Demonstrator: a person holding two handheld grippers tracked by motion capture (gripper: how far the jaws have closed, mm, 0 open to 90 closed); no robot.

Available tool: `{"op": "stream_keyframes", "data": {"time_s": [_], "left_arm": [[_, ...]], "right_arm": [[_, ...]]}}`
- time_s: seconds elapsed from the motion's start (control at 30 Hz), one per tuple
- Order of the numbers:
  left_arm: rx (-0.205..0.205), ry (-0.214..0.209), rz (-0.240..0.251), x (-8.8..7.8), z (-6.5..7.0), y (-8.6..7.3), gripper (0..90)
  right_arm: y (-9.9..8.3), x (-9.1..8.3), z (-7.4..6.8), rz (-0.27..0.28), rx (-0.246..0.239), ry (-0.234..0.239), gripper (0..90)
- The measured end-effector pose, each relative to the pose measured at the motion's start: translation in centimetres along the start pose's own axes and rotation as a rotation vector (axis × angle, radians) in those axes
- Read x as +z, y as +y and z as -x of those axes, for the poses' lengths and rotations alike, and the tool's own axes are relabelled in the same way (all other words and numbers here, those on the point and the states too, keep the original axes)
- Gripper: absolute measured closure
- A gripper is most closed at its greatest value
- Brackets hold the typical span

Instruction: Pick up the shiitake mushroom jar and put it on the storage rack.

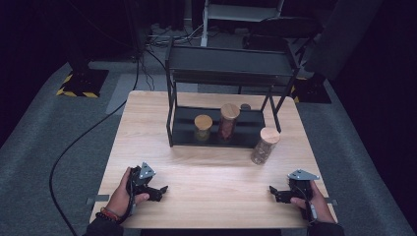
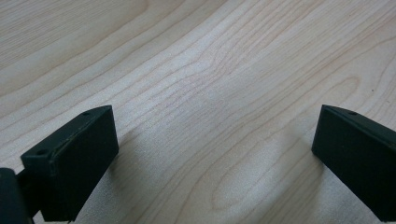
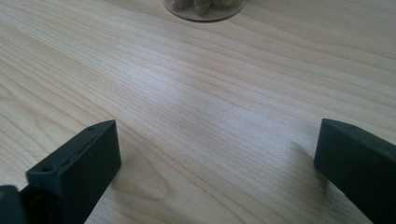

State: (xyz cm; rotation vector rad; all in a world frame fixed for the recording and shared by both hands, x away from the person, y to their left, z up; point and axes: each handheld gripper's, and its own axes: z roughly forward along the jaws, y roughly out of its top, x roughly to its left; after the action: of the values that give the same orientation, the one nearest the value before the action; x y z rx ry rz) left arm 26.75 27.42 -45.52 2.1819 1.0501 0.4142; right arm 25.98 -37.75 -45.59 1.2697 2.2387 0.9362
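Three glass jars with wooden lids are in the high view. A short jar [image 1: 202,127] and a taller jar [image 1: 228,121] of reddish contents stand on the lower shelf of a black metal rack [image 1: 231,66]. The third jar [image 1: 265,145] stands on the wooden table [image 1: 211,172] just right of the rack's front; its base [image 3: 204,8] shows at the top of the right gripper view. My left gripper [image 1: 158,191] rests low near the front left, open, jaws wide over bare wood [image 2: 215,130]. My right gripper [image 1: 275,192] sits at the front right, open and holding nothing.
The rack has an upper shelf over the two jars and takes up the table's far middle. Cables [image 1: 74,147] run across the grey carpet to the left. A dark chair [image 1: 285,29] and stands are behind the table.
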Motion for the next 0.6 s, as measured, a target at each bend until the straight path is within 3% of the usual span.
{"op": "stream_keyframes", "data": {"time_s": [0.47,0.6], "left_arm": [[-0.001,0.002,0.001,0.0,0.0,0.0,0.2],[-0.001,0.002,0.001,0.0,0.0,0.0,0.2]], "right_arm": [[2.6,-1.2,-1.0,-0.066,-0.012,-0.037,2.2],[3.3,-1.7,-1.2,-0.059,-0.005,-0.035,2.2]]}}
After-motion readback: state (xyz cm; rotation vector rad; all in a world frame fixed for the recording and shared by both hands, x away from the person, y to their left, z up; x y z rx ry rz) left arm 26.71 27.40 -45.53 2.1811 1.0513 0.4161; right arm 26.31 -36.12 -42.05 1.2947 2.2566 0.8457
